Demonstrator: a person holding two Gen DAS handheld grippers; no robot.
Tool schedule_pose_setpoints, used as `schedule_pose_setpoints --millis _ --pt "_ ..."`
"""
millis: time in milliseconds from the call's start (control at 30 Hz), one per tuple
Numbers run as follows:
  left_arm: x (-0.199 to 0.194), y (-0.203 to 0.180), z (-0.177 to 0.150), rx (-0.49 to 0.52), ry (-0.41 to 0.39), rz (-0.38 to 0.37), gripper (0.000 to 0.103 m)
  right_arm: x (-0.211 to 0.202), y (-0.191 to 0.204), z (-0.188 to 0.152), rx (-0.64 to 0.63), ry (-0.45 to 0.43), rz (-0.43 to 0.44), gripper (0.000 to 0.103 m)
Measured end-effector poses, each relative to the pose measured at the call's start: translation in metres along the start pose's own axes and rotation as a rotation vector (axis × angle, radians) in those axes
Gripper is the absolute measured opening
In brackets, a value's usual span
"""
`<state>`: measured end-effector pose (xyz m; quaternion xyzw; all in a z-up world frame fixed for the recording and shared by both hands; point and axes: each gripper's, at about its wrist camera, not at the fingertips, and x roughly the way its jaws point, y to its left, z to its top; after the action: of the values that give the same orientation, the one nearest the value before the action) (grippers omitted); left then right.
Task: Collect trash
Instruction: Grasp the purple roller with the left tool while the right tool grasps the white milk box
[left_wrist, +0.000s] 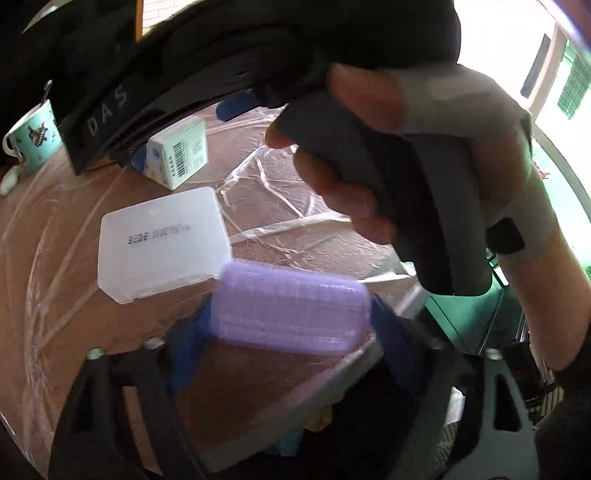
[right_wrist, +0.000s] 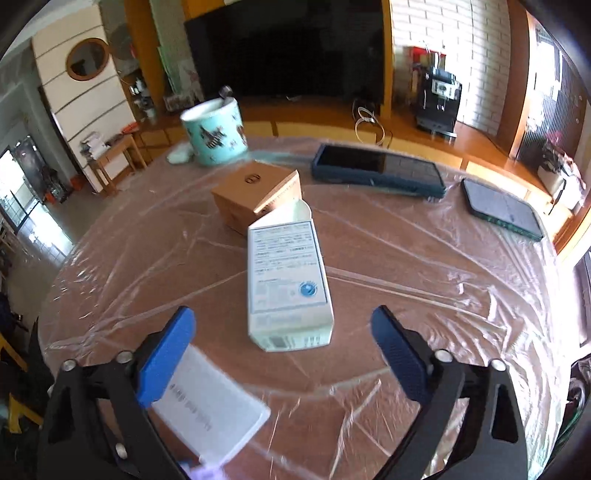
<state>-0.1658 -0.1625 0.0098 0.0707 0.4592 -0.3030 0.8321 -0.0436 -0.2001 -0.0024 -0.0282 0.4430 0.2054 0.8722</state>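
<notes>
Two fisheye views are given, each looking steeply down along a gripper's fingers. The left wrist view is held close above the near edge of the plastic-covered table (left_wrist: 55, 240), half blocked by a hand (left_wrist: 369, 155). The right wrist view is aimed across the table (right_wrist: 424, 280) toward its far edge and the room beyond. A white carton (left_wrist: 177, 153) (right_wrist: 288, 280), a translucent box (left_wrist: 162, 243) (right_wrist: 210, 402) and a teal mug (left_wrist: 31, 136) (right_wrist: 216, 133) are shared by both.

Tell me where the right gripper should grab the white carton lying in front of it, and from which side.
Grip the white carton across its two long side walls, near the closed end facing the right gripper, coming down from above. It lies flat and lengthwise between the open jaws, narrower than their gap; its far end has an open flap, likely weaker.
</notes>
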Motion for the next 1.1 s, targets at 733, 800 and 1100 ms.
schedule_pose_setpoints --millis 733,800,1100 --pt "-0.04 0.031 -0.011 -0.136 -0.087 -0.035 0.075 -0.04 -0.041 -0.026 0.115 -0.062 0.068 0.046" --pt "-0.041 0.033 -0.01 -0.145 -0.098 -0.03 0.075 -0.046 -0.042 -0.034 0.119 -0.07 0.068 0.046" --pt "-0.047 0.041 -0.015 -0.185 -0.128 -0.002 0.075 -0.078 -0.037 -0.071 0.133 -0.103 0.098 0.046"
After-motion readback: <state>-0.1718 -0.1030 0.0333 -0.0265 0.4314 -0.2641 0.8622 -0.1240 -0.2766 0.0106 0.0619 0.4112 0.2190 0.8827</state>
